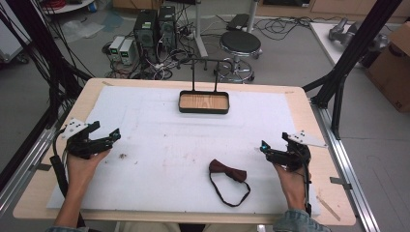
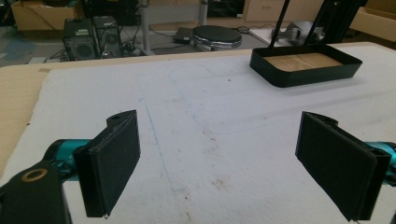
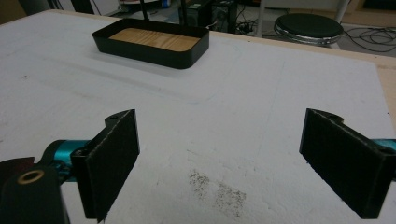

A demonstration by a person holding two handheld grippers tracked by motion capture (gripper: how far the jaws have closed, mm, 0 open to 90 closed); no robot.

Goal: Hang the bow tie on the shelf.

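A dark red bow tie (image 1: 227, 170) with a black strap loop lies on the white mat, near the front and right of centre. A black tray (image 1: 203, 102) with a wooden floor and a tall handle stands at the back centre, also seen as the tray (image 2: 306, 65) and the tray (image 3: 150, 42). My left gripper (image 1: 114, 136) rests at the mat's left side, open and empty; its jaws stand wide apart (image 2: 231, 163). My right gripper (image 1: 263, 147) sits at the right, just right of the bow tie, open and empty (image 3: 233, 165). A sliver of the bow tie (image 3: 14, 165) shows at that view's left edge.
The white mat (image 1: 159, 145) covers most of the wooden table (image 1: 314, 121) and carries dark smudges. Beyond the table's far edge are a black stool (image 1: 240, 44), computer boxes and cables on the floor. Black frame posts stand at both sides.
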